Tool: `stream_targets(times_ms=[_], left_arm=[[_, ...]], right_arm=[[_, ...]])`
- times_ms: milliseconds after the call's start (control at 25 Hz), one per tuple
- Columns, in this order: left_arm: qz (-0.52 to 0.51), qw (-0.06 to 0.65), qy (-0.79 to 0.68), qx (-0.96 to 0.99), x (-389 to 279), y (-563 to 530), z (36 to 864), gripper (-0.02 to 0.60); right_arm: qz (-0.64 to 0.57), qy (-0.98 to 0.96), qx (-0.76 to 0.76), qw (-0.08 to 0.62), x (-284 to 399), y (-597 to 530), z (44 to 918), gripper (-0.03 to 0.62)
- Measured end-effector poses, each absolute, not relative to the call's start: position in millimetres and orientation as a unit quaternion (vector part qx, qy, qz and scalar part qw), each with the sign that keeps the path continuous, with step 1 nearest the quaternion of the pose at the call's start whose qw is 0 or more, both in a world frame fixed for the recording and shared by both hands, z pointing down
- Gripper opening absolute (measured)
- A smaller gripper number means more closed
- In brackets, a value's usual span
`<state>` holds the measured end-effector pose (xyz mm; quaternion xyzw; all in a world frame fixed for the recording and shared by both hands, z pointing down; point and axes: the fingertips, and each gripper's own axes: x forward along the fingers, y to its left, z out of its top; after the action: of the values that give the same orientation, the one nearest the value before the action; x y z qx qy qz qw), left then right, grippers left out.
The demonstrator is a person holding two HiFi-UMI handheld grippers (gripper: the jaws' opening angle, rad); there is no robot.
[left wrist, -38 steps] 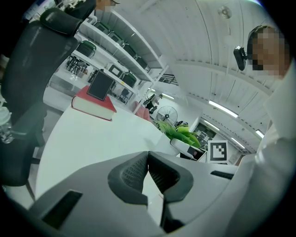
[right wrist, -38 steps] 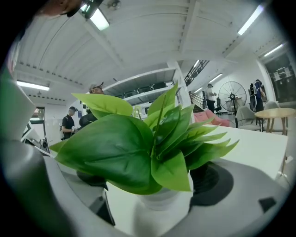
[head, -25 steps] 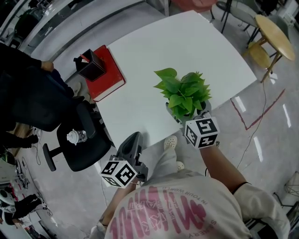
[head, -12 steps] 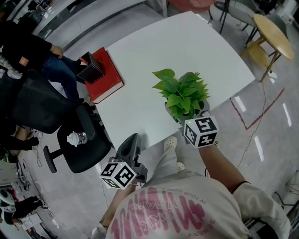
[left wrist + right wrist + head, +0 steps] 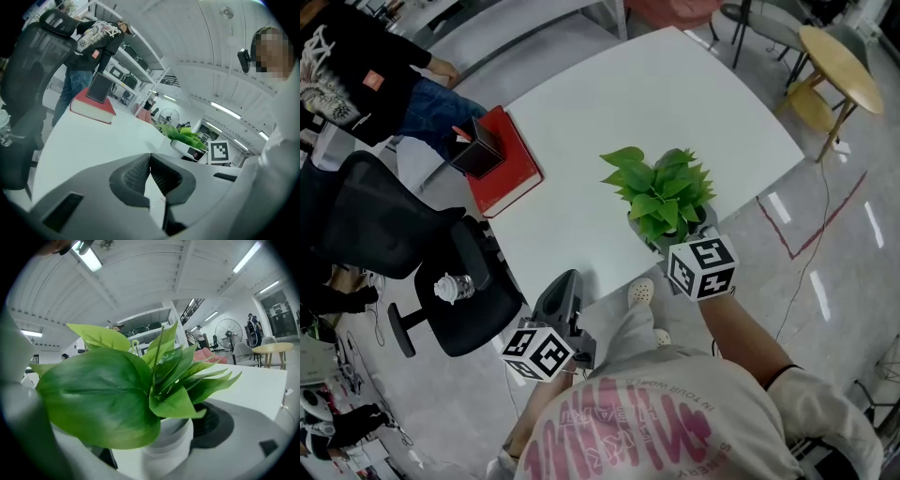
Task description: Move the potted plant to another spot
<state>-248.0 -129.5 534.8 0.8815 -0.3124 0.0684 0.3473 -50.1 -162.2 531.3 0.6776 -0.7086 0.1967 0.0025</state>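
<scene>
Green, broad-leaved potted plant (image 5: 661, 192)

The place looks like an open office or lab hall. A white worktop (image 5: 675, 103) stands on a grey floor (image 5: 853, 291) with red tape lines (image 5: 825, 225), near a black swivel chair (image 5: 469, 300) and a round wooden table (image 5: 839, 56). Metal shelves (image 5: 140, 61), a standing fan (image 5: 226, 333) and long ceiling lamps (image 5: 89, 256) fill the background.

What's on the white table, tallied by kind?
potted plant: 1
red book: 1
black box, standing on the book: 1
Total: 3
</scene>
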Motion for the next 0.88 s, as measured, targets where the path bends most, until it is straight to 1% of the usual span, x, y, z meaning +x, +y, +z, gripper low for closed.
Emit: stream_targets(times_ms=[440,720,880], left_arm=[[0.063,0.343,-0.291,0.891,-240,-139,526,0.025],[0.049,0.325,-0.266,0.906,-233,-152,513,0.025],[0.039,0.314,-0.248,0.916,-219,-153,495,0.025]], right_arm=[[0.200,-0.706,0.679,-0.007,-53,-159,522,0.520],[0.182,-0.702,0.689,-0.011,-57,-155,508,0.520],[0.170,-0.695,0.698,-0.015,-49,-145,490,0.520]])
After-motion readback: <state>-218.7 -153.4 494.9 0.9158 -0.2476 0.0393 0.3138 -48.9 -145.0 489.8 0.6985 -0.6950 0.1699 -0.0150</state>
